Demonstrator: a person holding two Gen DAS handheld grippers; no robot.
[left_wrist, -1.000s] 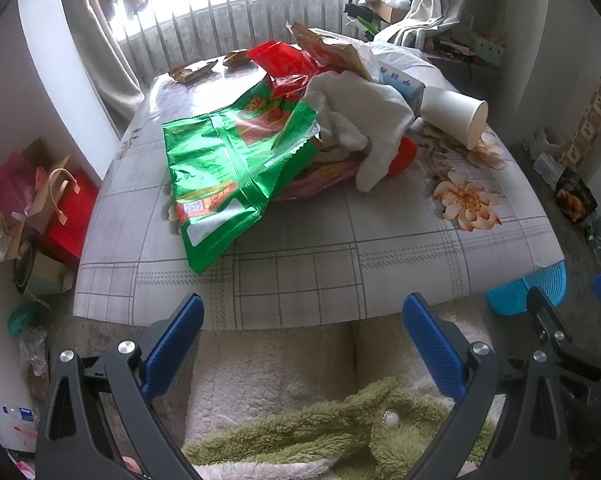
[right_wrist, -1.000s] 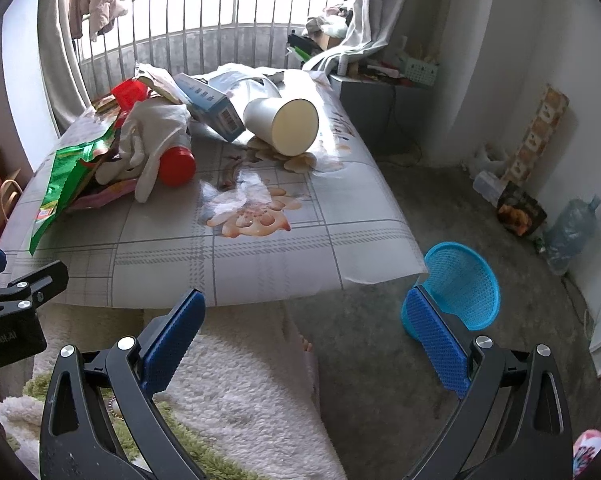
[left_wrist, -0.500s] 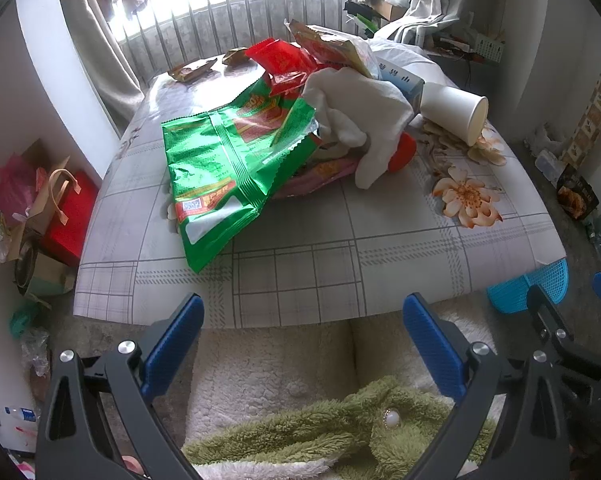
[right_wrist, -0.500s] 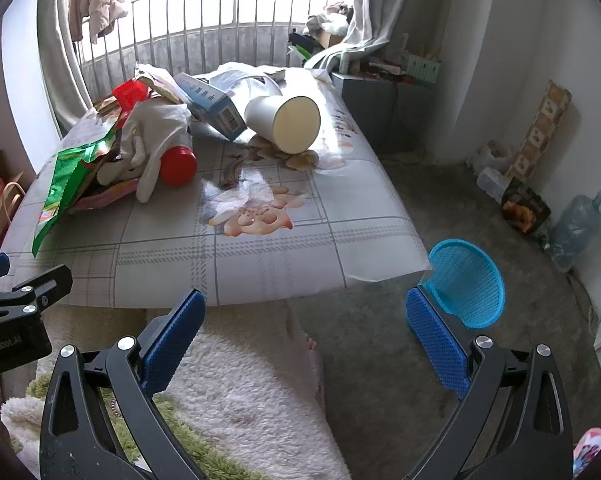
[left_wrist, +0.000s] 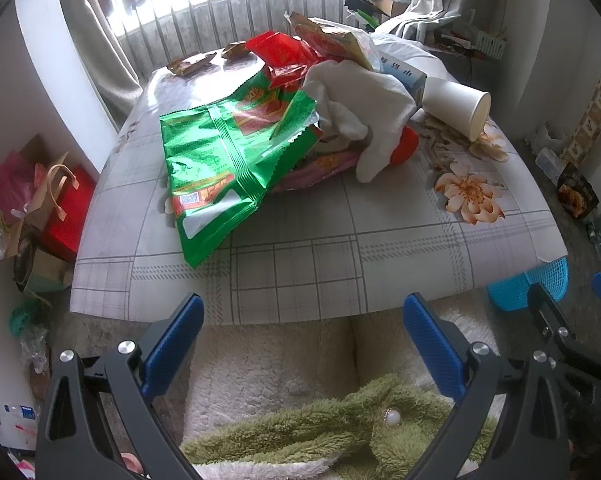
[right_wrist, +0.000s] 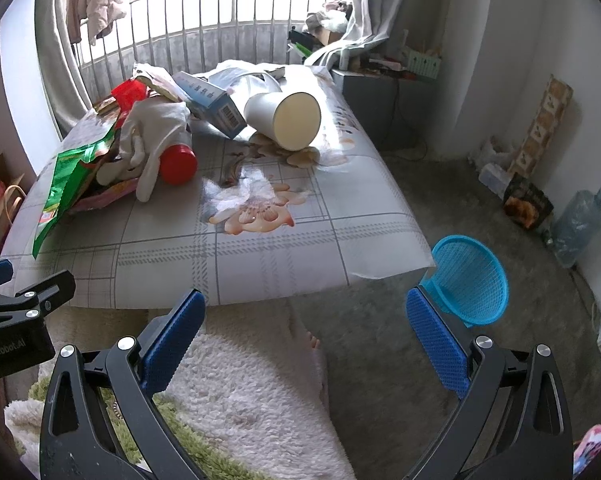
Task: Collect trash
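Trash is heaped on a low table (left_wrist: 308, 264) with a flowered cover: a green snack bag (left_wrist: 220, 160), red wrappers (left_wrist: 284, 56), a white cloth (left_wrist: 360, 100) over a red-capped bottle (left_wrist: 404, 148), a blue-white carton (right_wrist: 212, 104) and a tipped white paper cup (left_wrist: 456, 106) (right_wrist: 284, 120). A blue mesh bin (right_wrist: 468, 280) (left_wrist: 532, 284) stands on the floor by the table's right corner. My left gripper (left_wrist: 300, 340) hangs open before the table's near edge. My right gripper (right_wrist: 304, 332) is open too, short of the table, its right finger beside the bin. Both hold nothing.
A white fluffy rug (right_wrist: 252, 392) and a green fleece garment (left_wrist: 340, 424) lie below the grippers. Bags and a red box (left_wrist: 64, 216) crowd the floor at left. A water jug (right_wrist: 576, 228) and a dark packet (right_wrist: 524, 204) sit by the right wall. Railing behind the table.
Both grippers have drifted slightly toward the table, so the table and the bin look a little nearer. Nothing was picked up; both stay open.
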